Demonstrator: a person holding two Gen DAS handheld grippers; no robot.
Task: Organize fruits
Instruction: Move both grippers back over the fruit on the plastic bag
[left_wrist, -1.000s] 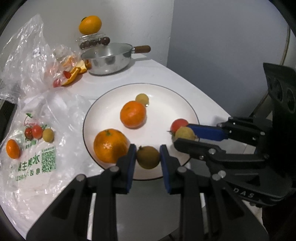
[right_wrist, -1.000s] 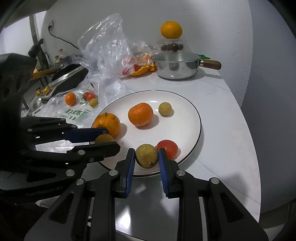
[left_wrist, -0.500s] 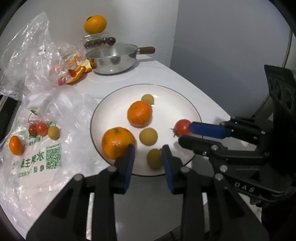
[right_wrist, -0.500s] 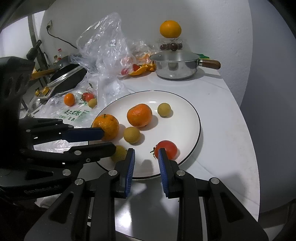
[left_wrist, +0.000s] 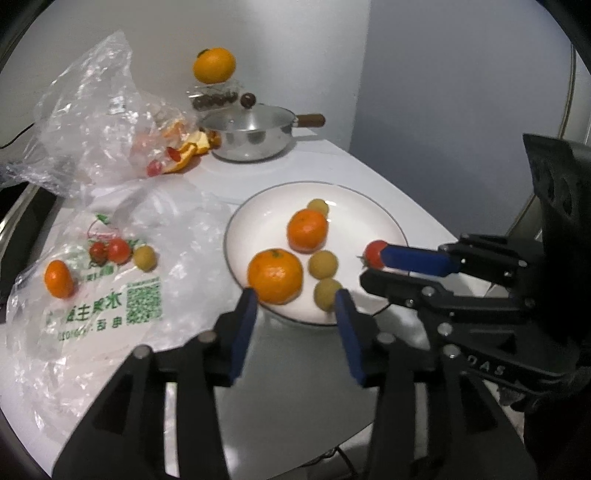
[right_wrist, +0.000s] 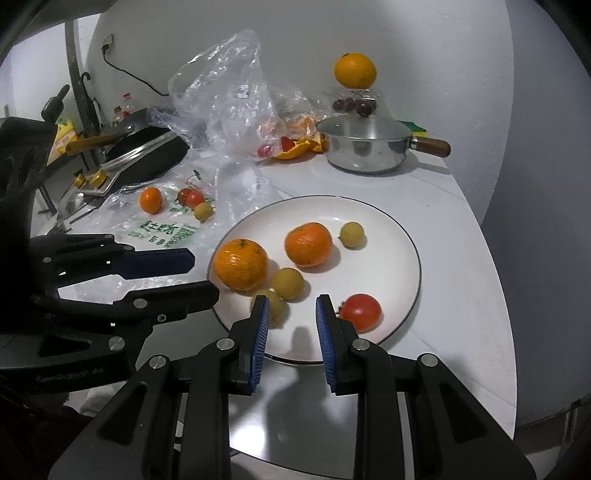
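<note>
A white table carries everything, with crumpled clear plastic bags spread over its left and far-left part. Right of the bags lies a white plate, and at the far edge stands a steel saucepan with a wooden handle. On the plate sit two mandarins: the larger one at the near-left rim, the second toward the middle. A red tomato rests at the near-right edge of the plate. Three small yellow-green fruits are there too: one on the far side, one just right of the larger mandarin, and one at the near rim. On the flat printed bag, a small orange, cherry tomatoes and another yellow-green fruit lie loose. The left gripper hovers at the plate's near edge, its jaws opening, with nothing pressed between them. The right gripper is drawn to its narrowest gap and grips nothing, over the plate's near rim.
</note>
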